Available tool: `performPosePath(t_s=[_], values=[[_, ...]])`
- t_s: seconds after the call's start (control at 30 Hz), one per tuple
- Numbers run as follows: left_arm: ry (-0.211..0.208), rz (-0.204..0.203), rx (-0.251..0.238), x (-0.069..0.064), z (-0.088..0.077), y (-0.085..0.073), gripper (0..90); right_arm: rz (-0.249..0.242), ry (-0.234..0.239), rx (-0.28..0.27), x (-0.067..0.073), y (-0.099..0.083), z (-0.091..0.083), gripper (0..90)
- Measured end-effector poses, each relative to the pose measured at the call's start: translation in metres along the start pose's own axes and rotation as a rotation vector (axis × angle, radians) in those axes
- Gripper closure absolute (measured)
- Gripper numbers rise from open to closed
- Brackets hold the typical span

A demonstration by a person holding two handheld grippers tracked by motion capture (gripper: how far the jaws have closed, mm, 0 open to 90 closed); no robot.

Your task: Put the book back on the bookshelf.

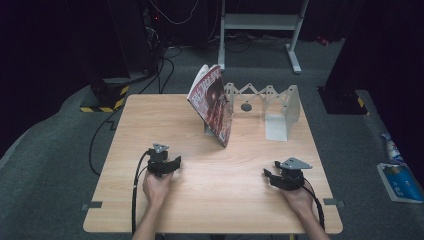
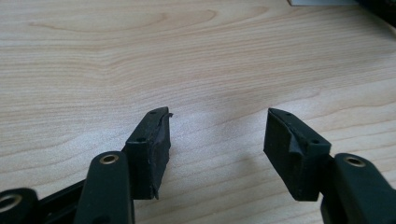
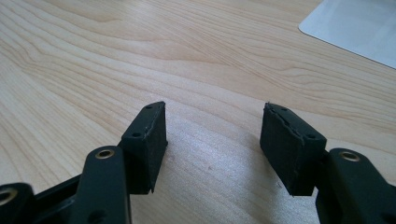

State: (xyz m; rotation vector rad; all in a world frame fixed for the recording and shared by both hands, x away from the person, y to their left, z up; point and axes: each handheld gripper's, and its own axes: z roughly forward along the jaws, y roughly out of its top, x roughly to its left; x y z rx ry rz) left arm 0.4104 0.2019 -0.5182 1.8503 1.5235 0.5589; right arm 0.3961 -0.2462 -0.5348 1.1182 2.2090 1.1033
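In the high view, the left gripper point(image 1: 172, 164) and the right gripper point(image 1: 270, 175) are resting low on the wooden table point(image 1: 150, 125), each in a hand, both with jaws spread and holding nothing. A magazine point(image 1: 214, 104) is leaning tilted against the near end plate of a white expanding rack point(image 1: 280, 107), well ahead of both grippers and roughly between their lines, somewhat closer to the left one. It is probably light, floppy and glossy (so slippery across the cover); pinching its upper free edge or spine looks safest, since a grip on loose pages could let it sag or tear.

In the left gripper view, the two black jaws are standing apart over bare wood grain, nothing between the pads point(image 2: 156, 149).

In the right gripper view, the jaws are likewise gaping over bare table, with a pale sheet-like corner point(image 3: 355, 28) lying ahead to the upper right, apart from them; what it belongs to I cannot tell.
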Motion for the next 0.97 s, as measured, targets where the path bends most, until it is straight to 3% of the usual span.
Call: performPosePath(t_s=[0.1, 0.3, 0.63, 0.97], values=[[0.014, 0.009, -0.005, -0.001, 0.002, -0.002, 40.6, 0.0, 0.0, 0.0, 0.0, 0.0, 0.0, 41.1], [0.049, 0.069, -0.013, -0.007, 0.004, -0.005, 39.1, 0.0, 0.0, 0.0, 0.0, 0.0, 0.0, 41.1], [0.058, 0.069, -0.091, -0.009, 0.005, -0.016, 37.6, 0.001, 0.0, 0.0, 0.0, 0.0, 0.0, 41.1], [0.053, 0.073, -0.1, -0.009, 0.005, -0.017, 36.3, -0.001, 0.0, 0.0, 0.0, 0.0, 0.0, 41.1]])
